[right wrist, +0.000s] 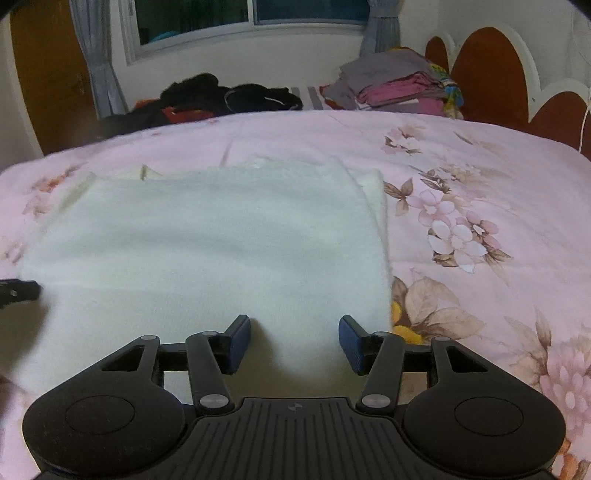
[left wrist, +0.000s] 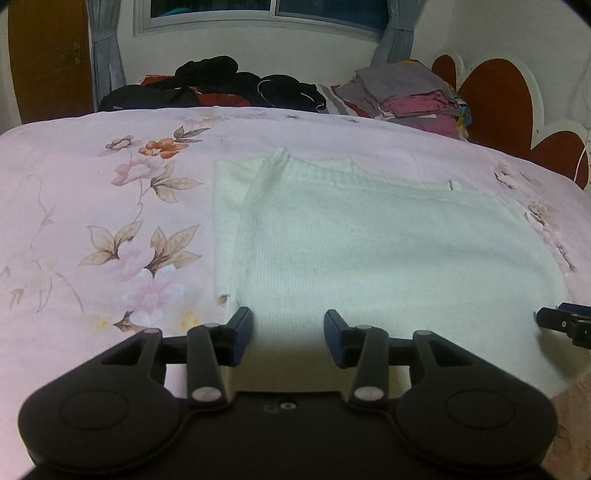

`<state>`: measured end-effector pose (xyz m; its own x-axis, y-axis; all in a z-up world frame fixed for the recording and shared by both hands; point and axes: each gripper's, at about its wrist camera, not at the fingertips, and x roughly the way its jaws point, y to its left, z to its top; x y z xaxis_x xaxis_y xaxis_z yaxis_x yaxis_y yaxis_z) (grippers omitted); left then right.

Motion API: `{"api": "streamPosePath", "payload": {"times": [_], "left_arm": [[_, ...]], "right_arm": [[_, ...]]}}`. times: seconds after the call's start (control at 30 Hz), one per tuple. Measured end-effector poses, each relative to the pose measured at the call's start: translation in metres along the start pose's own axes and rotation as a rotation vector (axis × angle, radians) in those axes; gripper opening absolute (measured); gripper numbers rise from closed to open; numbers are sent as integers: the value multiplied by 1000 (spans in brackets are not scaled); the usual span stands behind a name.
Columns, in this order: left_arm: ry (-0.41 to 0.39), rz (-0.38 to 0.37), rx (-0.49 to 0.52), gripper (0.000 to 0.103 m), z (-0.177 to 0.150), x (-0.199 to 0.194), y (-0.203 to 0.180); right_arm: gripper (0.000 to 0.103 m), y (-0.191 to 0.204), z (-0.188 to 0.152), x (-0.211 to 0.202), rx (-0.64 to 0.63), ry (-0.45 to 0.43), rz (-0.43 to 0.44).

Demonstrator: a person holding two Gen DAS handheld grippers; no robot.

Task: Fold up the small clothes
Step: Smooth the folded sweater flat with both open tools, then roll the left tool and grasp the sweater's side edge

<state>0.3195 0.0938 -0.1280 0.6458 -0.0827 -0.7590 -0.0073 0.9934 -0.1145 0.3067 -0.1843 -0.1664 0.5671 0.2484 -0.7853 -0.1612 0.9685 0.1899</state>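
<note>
Nearest the viewer, the left gripper (left wrist: 288, 334) hangs over the near edge of a white knitted garment (left wrist: 369, 251), its blue-padded jaws apart with nothing pinched between them. The right gripper (right wrist: 294, 341) hangs over the same near edge farther right, jaws also spread and empty, close to the garment's right side. The garment lies flat on a pink floral bedspread (left wrist: 92, 221), partly folded, with a ribbed strip laid along its left side and its ribbed hem at the far end. Beyond it, at the far edge of the bed, sits a heap of dark clothes (left wrist: 221, 86) on the left and a stack of folded clothes (left wrist: 406, 96) on the right. Farthest back are a window (left wrist: 258, 14) and grey curtains (left wrist: 105, 55).
</note>
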Motion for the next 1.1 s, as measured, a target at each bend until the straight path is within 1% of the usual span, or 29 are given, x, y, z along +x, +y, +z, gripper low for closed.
{"api": "streamPosePath", "payload": {"times": [0.17, 0.23, 0.33, 0.47, 0.63, 0.83, 0.97, 1.1], "left_arm": [[10, -5, 1, 47, -1, -5, 0], [12, -6, -5, 48, -1, -9, 1], [13, -5, -15, 56, -1, -16, 3], [11, -22, -30, 62, -3, -27, 7], [27, -64, -63, 62, -6, -38, 13], [50, -95, -139, 63, -19, -50, 28], [75, -116, -195, 63, -33, -59, 38], [112, -159, -266, 64, -50, -66, 48]], "right_arm": [[53, 17, -11, 1, -53, 27, -13], [53, 17, -12, 0, -38, 27, -17], [53, 19, -10, -6, -11, 24, 6], [53, 28, -11, -13, -10, 27, 26], [53, 41, -13, -23, 5, 15, 58], [53, 61, -12, -39, -10, -10, 94], [53, 70, -14, -45, -19, -15, 107], [53, 71, -18, -49, -12, -11, 109]]}}
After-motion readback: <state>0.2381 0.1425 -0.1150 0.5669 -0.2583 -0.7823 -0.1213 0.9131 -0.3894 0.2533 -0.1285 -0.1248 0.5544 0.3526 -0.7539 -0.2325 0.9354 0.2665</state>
